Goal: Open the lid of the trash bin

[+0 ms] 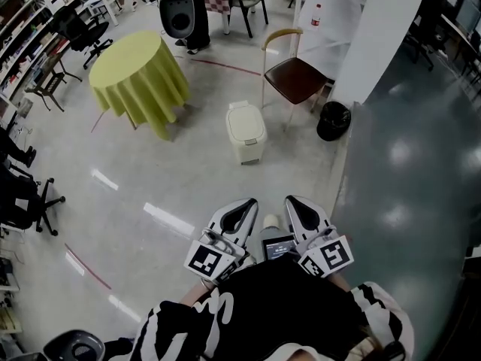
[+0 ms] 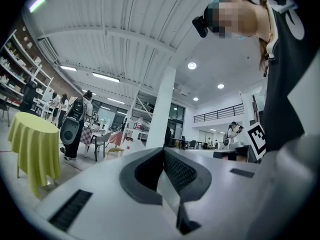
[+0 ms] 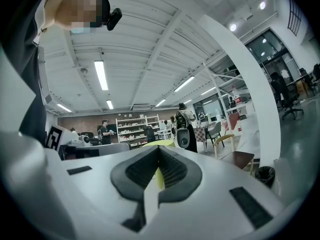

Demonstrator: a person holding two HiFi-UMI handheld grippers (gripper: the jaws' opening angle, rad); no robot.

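Before you: 1 white trash bin (image 1: 246,131), 1 black wastebasket (image 1: 333,120), 1 yellow-draped table (image 1: 139,77), 1 brown-seated chair (image 1: 294,77); you hold 2 grippers, left gripper (image 1: 246,201) and right gripper (image 1: 294,200).

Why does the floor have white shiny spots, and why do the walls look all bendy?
Head view: the white streaks on the floor are glare from ceiling lamps, and the corners go dark. Left gripper view: the ceiling beams bow like a bubble. Right gripper view: the pillar bends into an arc, and the lamps glow bright.
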